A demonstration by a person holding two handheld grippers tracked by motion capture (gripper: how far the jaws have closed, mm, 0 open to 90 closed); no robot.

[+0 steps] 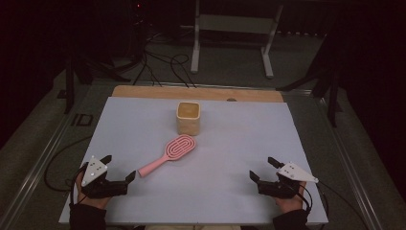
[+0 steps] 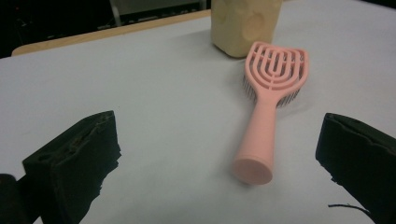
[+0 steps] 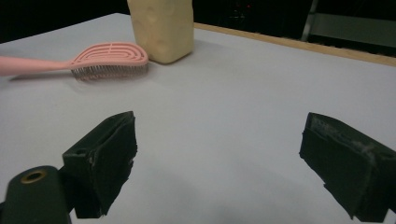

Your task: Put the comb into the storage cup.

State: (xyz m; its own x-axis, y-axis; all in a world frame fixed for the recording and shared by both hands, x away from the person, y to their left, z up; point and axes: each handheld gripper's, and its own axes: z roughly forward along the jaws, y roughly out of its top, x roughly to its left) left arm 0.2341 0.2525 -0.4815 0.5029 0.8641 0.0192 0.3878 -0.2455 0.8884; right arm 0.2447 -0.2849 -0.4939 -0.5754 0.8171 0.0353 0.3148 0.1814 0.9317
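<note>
A person sat at a counter [image 1: 143, 120] covered with a pale sheet, a hand-held gripper in each hand, forearms coming in from the near edge. The left hand-held gripper [image 1: 118, 167] rested near the left front corner of the counter, its two black jaws spread wide apart and holding nothing. Just beyond its jaws lay a pink hairbrush [image 1: 168, 155], flat on the counter with its bristles facing down and its handle end pointing back toward that gripper; the handle tip was close to the farther jaw but not touching it. In the left gripper view the hairbrush [image 2: 268, 107] lay between the open jaws and a little ahead of them, the rounded handle end nearest the camera. Behind the brush head stood a cream-coloured square cup [image 1: 188, 117], upright, near the far middle of the counter and just beside the brush head. The right hand-held gripper [image 1: 262, 169] rested near the right front corner, well apart from the brush, its jaws likewise wide open and empty. In the right gripper view the hairbrush [image 3: 100, 59] and cup [image 3: 161, 28] appeared at the upper left, far from the jaws.
</note>
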